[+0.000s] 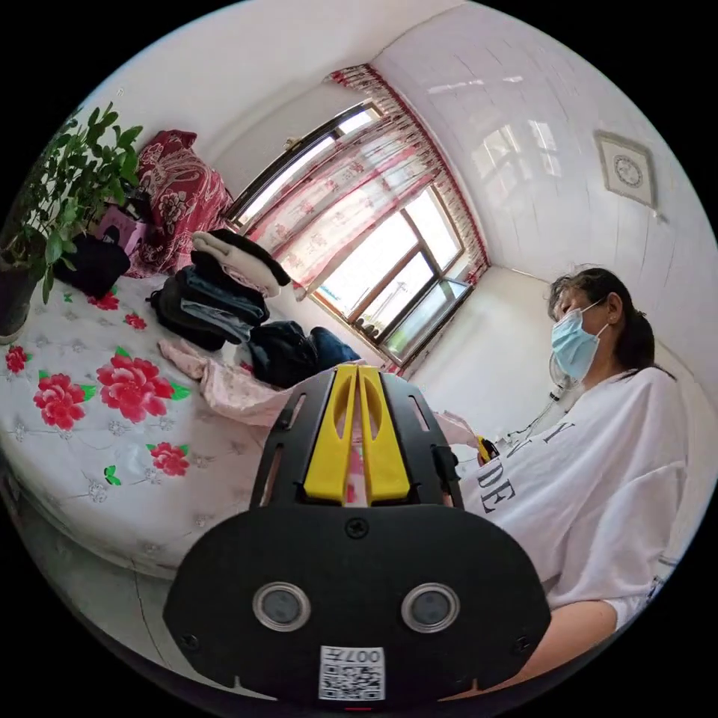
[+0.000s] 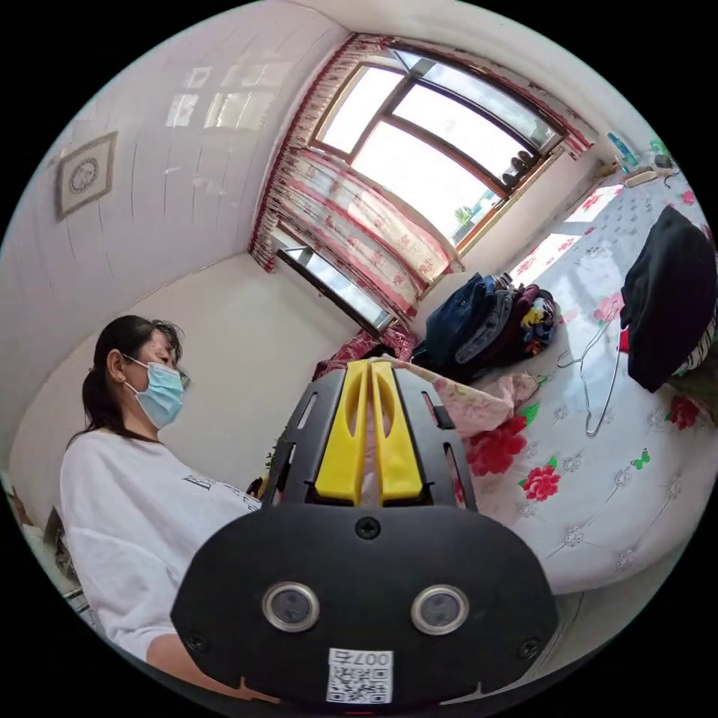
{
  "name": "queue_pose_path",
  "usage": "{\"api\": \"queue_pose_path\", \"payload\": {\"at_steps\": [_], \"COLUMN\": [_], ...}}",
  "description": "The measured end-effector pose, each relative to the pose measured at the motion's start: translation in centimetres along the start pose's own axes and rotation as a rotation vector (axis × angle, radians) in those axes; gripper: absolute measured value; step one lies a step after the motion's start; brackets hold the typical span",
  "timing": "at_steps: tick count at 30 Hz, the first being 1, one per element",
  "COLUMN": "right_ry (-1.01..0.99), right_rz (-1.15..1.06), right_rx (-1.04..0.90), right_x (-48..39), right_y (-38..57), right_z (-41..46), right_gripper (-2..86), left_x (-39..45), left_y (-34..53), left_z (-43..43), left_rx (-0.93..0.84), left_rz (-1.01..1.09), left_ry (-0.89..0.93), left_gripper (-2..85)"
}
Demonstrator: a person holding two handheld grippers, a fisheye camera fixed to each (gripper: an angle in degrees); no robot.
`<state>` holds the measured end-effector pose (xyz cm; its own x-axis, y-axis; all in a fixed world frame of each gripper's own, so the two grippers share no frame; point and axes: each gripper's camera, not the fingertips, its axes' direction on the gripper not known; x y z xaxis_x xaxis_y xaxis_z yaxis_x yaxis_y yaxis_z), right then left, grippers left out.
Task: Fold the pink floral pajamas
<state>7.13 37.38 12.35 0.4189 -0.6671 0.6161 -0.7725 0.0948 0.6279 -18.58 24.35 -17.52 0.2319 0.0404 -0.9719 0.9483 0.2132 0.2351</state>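
The pink floral pajamas (image 1: 224,385) lie crumpled on the flowered bed sheet (image 1: 112,419), and one end rises to my left gripper (image 1: 357,372). Its yellow jaws are closed together, with pink cloth showing in the slit between them. In the right gripper view the pajamas (image 2: 479,404) stretch from the bed up to my right gripper (image 2: 371,366). Its yellow jaws are also closed, with pink cloth pinched between them. Both grippers are held above the bed's near edge, and the cloth behind the jaws is hidden.
A stack of folded dark and cream clothes (image 1: 217,292) and a dark heap (image 1: 288,351) sit by the window. A potted plant (image 1: 60,194) stands at the bed's corner. Wire hangers (image 2: 598,374), a black garment (image 2: 669,292) and a clothes pile (image 2: 486,321) lie on the bed. A person (image 1: 598,464) stands close.
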Motion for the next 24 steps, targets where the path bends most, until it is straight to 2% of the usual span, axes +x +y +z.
{"api": "queue_pose_path", "payload": {"at_steps": [3,6,12,16,22,24], "right_ry": [-0.109,-0.151,-0.139,-0.001,0.293,0.463], "right_rz": [-0.094,-0.166,-0.169,-0.154,-0.082,-0.002], "right_rx": [0.068,0.088,0.025,-0.067,-0.297,-0.384], "right_x": [-2.7,-4.3,-3.7,-1.7,6.1,10.8], "right_y": [0.4,0.7,0.3,-1.0,-3.0,-2.4], "right_z": [-3.0,-4.2,-1.6,3.5,17.7,23.6], "right_gripper": [-0.3,-0.3,-0.3,-0.3,0.2,0.9], "left_x": [3.4,4.9,2.9,-2.2,-15.4,-20.8], "left_y": [-1.3,-2.4,-4.0,-5.8,-7.1,-5.6], "left_z": [-3.9,-6.4,-5.9,-1.2,13.2,18.8], "left_rx": [0.097,0.178,0.278,0.192,-0.114,-0.24], "left_rz": [0.119,0.183,0.158,-0.014,-0.26,-0.374], "left_ry": [0.133,0.172,0.201,0.001,-0.354,-0.47], "left_gripper": [-1.0,-1.0,-1.0,-0.9,-0.1,2.7]}}
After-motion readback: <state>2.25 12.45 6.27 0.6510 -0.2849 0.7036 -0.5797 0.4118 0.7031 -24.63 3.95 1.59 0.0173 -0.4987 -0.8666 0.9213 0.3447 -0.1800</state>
